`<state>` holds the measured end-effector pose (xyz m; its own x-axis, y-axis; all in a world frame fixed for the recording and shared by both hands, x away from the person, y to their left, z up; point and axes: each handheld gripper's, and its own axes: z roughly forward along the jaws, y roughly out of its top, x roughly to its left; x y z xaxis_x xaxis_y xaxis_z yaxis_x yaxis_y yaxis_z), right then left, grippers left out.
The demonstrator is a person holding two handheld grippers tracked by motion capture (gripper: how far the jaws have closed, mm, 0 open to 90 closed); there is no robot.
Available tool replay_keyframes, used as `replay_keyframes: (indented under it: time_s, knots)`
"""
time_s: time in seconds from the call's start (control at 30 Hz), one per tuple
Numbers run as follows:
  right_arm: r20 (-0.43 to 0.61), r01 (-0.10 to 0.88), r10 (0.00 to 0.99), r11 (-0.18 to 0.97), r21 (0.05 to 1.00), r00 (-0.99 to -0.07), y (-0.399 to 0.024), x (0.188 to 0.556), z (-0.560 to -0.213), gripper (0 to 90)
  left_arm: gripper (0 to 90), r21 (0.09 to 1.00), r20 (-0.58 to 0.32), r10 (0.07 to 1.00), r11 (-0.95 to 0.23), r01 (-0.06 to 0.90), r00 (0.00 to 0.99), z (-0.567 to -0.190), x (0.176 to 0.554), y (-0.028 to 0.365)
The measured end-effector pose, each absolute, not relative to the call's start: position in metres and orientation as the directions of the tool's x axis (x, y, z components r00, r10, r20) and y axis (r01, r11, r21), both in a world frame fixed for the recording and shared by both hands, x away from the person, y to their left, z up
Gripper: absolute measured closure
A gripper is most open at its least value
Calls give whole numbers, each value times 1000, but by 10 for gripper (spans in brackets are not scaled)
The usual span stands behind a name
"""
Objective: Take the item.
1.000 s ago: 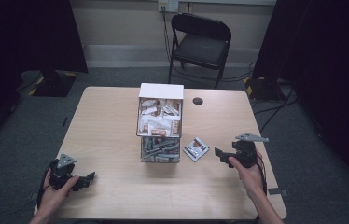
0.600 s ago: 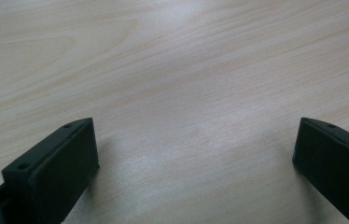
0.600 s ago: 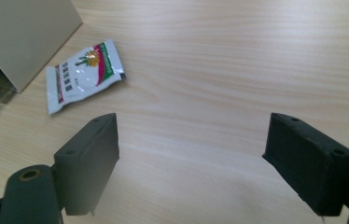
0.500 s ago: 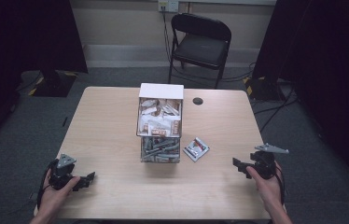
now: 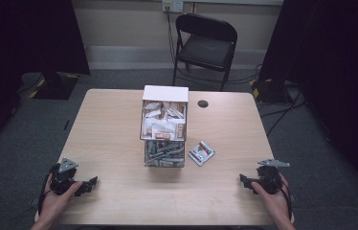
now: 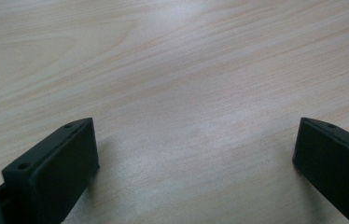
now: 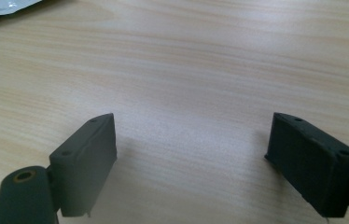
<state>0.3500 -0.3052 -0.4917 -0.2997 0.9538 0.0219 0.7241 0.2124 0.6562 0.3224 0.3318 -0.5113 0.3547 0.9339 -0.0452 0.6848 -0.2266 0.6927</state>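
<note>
Both claws held low at the tabletop's near corners.
Left claw [image 5: 87,184] and right claw [image 5: 245,181] are spread wide, empty, over bare tabletop [image 5: 115,124]; a packet [image 5: 201,153] lies beside the box [image 5: 164,125].

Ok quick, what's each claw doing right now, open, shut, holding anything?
Left claw: open, jaws wide apart over bare table, holding nothing.
Right claw: open, jaws wide apart, holding nothing.

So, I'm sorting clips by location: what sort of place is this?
Probably a recording studio or lab: black curtains hang at both sides, cables trail over grey carpet, and a lone wooden table faces a folding chair.
</note>
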Motion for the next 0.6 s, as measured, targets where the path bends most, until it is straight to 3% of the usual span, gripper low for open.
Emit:
replay_keyframes:
  time_s: [0.6]
  knots:
    - [-17,687,972,176,705,-232,-296,340,-499,133,0,691,-40,933,-232,685,358,-511,322,332]
